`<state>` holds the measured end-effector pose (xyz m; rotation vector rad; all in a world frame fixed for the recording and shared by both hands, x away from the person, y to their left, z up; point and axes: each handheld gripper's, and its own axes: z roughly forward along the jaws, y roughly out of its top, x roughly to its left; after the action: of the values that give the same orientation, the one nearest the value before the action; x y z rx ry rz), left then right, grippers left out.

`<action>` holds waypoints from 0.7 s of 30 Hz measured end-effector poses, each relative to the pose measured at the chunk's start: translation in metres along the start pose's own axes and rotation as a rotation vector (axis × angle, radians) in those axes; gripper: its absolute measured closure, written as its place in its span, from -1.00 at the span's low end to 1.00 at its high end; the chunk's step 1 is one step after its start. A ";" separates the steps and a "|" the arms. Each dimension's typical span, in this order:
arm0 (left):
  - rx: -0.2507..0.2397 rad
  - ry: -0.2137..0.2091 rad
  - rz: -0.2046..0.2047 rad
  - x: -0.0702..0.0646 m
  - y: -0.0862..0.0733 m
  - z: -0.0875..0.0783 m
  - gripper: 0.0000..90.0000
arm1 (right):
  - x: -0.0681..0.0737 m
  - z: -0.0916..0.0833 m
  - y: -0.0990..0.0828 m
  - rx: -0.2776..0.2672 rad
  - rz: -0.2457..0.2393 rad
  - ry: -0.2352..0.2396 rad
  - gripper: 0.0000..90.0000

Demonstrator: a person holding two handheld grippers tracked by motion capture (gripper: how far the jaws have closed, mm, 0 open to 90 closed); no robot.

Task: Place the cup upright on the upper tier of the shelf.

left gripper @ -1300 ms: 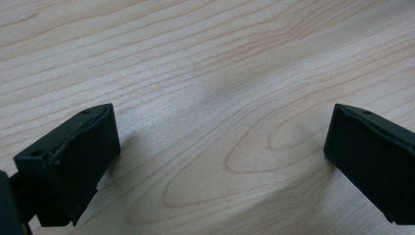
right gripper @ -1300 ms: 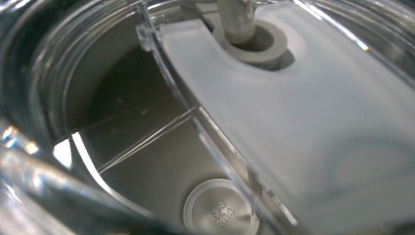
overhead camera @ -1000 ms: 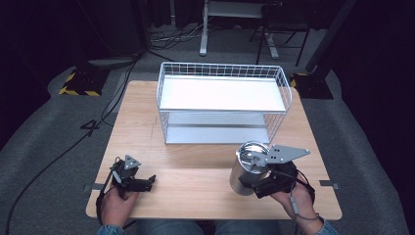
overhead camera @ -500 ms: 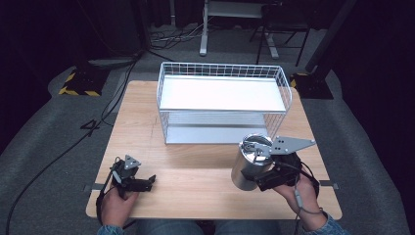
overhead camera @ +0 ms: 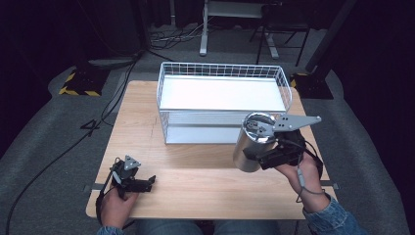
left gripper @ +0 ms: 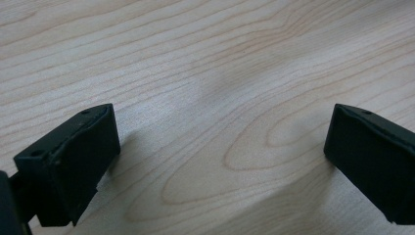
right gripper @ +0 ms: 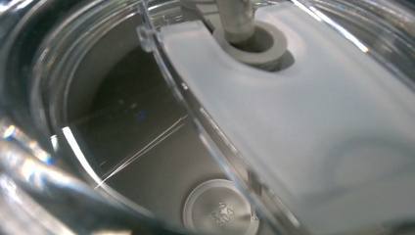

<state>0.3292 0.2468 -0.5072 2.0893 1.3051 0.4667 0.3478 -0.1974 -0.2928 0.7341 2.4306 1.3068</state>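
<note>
The steel tumbler (overhead camera: 250, 143) is held above the right part of the bench (overhead camera: 195, 181), just in front of the right front corner of the wire basket (overhead camera: 222, 73). Its long axis is tilted rather than upright: the closed base points down and toward the person's left, at the bench, while the lidded mouth points up and away, toward the basket. In the high view its upper rim overlaps the basket's front wall, though whether the two touch cannot be told.

In the right gripper view the tumbler's lid (right gripper: 293, 112) is seen from very close: a clear rim, a frosted sliding tab with a round hole, and the dull metal inside below it.

The right hand-held gripper (overhead camera: 274, 152) clamps the tumbler from its right side, low on the body, with the grey three-cornered plate lying over the lid. The right hand (overhead camera: 298, 171) holds it from behind, a denim sleeve (overhead camera: 333, 220) showing at the wrist.

Well apart, near the bench's front left edge, the left hand-held gripper (overhead camera: 142, 182) rests low on the wood in the left hand (overhead camera: 117, 198). In the left gripper view its jaws stand wide apart with bare wood grain between them, gripping nothing.
</note>
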 end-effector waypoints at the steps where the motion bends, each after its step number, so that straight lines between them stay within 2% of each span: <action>1: 0.001 -0.001 0.002 0.000 0.000 0.000 -0.99 | -0.002 -0.001 0.004 -0.004 0.007 0.000 -0.92; 12: 0.000 -0.003 0.002 0.000 0.000 0.000 -0.99 | -0.016 -0.006 0.040 -0.024 -0.009 -0.028 -0.92; 21: 0.000 -0.003 0.002 0.000 0.000 0.000 -0.99 | -0.031 0.004 0.074 -0.031 -0.011 -0.048 -0.92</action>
<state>0.3299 0.2468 -0.5072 2.0912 1.3014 0.4647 0.3971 -0.1778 -0.2326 0.7348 2.3681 1.3049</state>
